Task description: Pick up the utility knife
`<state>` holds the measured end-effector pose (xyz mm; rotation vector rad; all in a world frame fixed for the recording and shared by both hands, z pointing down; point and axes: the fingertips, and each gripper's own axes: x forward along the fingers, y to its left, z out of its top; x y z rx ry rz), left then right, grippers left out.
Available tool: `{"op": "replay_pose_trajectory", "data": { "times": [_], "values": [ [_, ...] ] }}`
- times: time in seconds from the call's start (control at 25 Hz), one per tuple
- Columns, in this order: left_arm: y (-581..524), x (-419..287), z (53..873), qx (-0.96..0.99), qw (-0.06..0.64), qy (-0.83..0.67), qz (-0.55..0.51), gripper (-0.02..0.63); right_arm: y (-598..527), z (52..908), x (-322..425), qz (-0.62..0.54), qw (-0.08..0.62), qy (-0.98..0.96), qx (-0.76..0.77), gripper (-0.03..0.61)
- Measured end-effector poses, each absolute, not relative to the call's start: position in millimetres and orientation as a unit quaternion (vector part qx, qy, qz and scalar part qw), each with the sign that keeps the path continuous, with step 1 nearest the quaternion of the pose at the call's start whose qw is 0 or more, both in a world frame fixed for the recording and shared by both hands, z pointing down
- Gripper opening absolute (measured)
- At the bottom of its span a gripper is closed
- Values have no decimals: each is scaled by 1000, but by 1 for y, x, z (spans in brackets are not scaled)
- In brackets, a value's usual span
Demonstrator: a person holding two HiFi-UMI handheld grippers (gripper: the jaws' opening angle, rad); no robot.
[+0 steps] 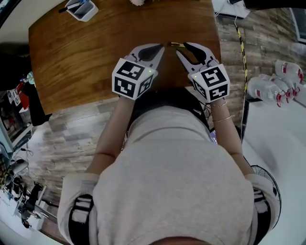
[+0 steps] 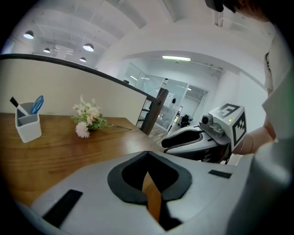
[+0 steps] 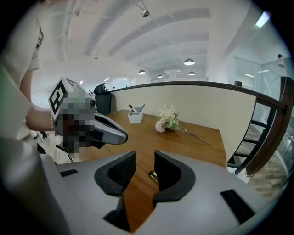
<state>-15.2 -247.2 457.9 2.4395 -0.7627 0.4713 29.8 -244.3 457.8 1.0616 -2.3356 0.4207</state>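
Locate the utility knife point(image 1: 175, 44) at upper centre of the head view, flat on the wooden table point(image 1: 86, 57), just beside the tips of the right gripper point(image 1: 183, 48). In the right gripper view, find it low in the centre, seen through the gap close to the right-hand pad, lying on the wood. Read the right gripper's fingers as wide apart, gripping nothing. Read the left gripper point(image 2: 147, 157) as closed, tips together, empty, just left of the right gripper. Note a white pen holder point(image 1: 82, 9) at upper left and flowers point(image 3: 166, 120) at the table's far side.
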Motion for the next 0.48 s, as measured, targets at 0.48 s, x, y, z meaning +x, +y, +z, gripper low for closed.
{"op": "replay_pose_trajectory", "data": {
  "times": [0.48],
  "values": [
    [-234,-19,496,882,296,-316,187,11,-245,506,34,154,349,-868,317,135]
  ]
}}
